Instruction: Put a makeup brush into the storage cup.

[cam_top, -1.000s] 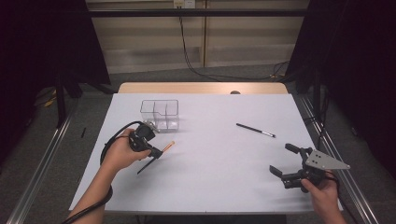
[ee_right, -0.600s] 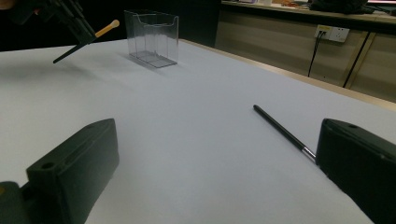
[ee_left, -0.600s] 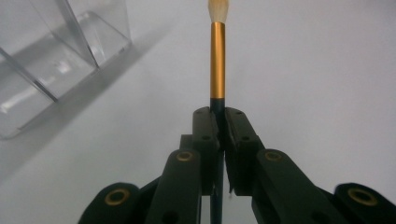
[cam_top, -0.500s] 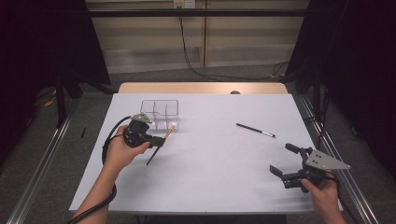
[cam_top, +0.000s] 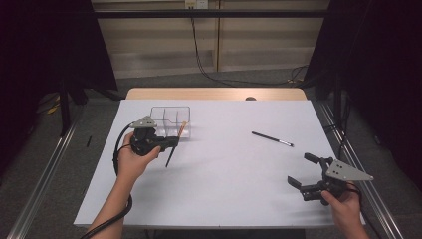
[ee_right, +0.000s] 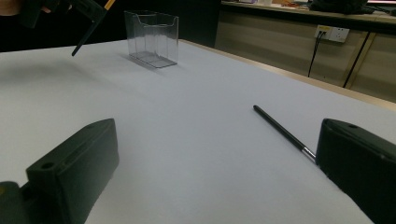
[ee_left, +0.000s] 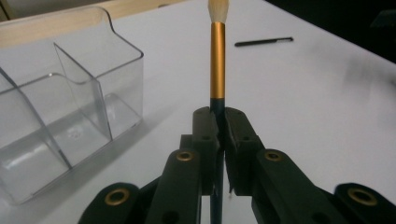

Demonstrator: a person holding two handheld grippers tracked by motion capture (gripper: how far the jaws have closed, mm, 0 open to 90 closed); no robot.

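Two tongs: one in each of the person's hands, left tongs (cam_top: 171,143) by the clear box, right tongs (cam_top: 303,172) low near the tabletop's right front corner.
Left tongs state: clenched on the dark handle of a brush (ee_left: 217,70), the pads pressed together on it in the left gripper view.
Brush: gold ferrule and pale bristle tip stick out past the pads; the dark handle runs back between the jaws and out below them.
Brush place: lifted off the tabletop, tilted in the high view, with its bristle end up just beside the clear box and its dark tail slanting down toward the person.
Clear box (cam_top: 170,119): a see-through organiser with inner dividers, standing on the white tabletop (cam_top: 234,194) left of centre, toward the far edge; its compartments look bare in the left gripper view.
Right tongs state: released, jaws spread wide with only bare tabletop between them.
Black pen (cam_top: 272,139): lies flat on the tabletop right of centre, well apart from the clear box, beyond the right tongs; in the right gripper view its silver-ringed end runs close to the right-hand jaw.
Left hand (cam_top: 130,162): wrapped round the gripper body, cable looping down beside the forearm.
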